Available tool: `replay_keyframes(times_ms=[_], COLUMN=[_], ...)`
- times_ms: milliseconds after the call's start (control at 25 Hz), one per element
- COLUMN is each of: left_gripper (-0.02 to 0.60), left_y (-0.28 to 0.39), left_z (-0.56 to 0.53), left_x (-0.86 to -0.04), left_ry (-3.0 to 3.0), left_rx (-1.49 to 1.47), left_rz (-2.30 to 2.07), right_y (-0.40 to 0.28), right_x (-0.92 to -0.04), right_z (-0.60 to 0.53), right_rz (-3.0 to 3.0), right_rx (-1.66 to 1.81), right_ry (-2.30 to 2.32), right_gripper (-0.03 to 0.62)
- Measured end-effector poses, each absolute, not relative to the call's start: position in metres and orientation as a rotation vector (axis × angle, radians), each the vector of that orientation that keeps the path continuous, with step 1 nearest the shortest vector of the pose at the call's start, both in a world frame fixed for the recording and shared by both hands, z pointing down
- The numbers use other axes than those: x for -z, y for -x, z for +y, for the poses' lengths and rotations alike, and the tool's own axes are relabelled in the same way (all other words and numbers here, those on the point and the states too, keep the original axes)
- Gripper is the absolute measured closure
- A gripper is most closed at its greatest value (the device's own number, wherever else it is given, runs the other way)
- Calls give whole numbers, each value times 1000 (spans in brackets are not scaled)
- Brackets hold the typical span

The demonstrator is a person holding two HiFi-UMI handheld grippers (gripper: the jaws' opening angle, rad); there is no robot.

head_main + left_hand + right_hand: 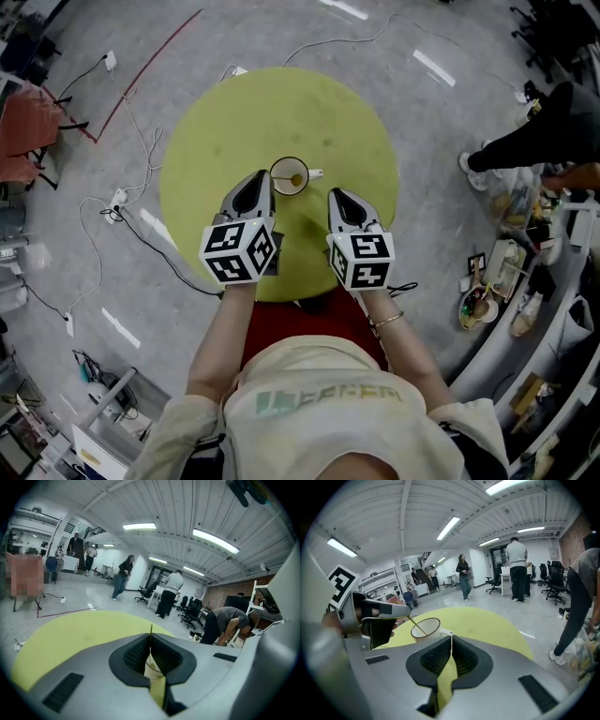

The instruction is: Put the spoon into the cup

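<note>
A white cup point(280, 187) stands near the middle of the round yellow-green table point(225, 122). A thin gold spoon point(296, 179) leans in it, bowl down inside the cup. My left gripper point(263, 178) sits at the cup's near-left rim, shut on the spoon's handle point(416, 624). In the left gripper view the handle's tip point(151, 630) sticks up between the closed jaws of that left gripper point(151, 640). My right gripper point(336, 193) hovers just right of the cup, shut with nothing in it. In the right gripper view the cup point(427, 634) lies beyond that gripper point(451, 639).
Cables and a power strip point(116, 200) lie on the grey floor left of the table. A person in black point(534, 136) bends over at the right, beside a cluttered shelf point(506, 281). Several people and office chairs point(143, 592) stand farther off.
</note>
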State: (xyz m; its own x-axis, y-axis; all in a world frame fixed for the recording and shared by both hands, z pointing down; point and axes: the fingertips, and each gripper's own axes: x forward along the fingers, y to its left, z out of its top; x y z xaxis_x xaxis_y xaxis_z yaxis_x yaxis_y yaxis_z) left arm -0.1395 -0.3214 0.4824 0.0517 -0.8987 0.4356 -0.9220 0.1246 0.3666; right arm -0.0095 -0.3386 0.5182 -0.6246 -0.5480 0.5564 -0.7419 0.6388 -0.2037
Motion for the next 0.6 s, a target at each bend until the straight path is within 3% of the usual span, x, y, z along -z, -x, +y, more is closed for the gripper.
replay_keyframes(times_ms=[600], left_gripper=[555], left_y=[150], left_z=[-322], left_x=[-493], left_ry=[-1733], left_rx=[-49], left_rz=[-1836], right_y=[11], right_x=[-527], right_z=[-339], right_rz=[-2388], right_rx=[-599], right_ry=[-995], right_gripper=[557])
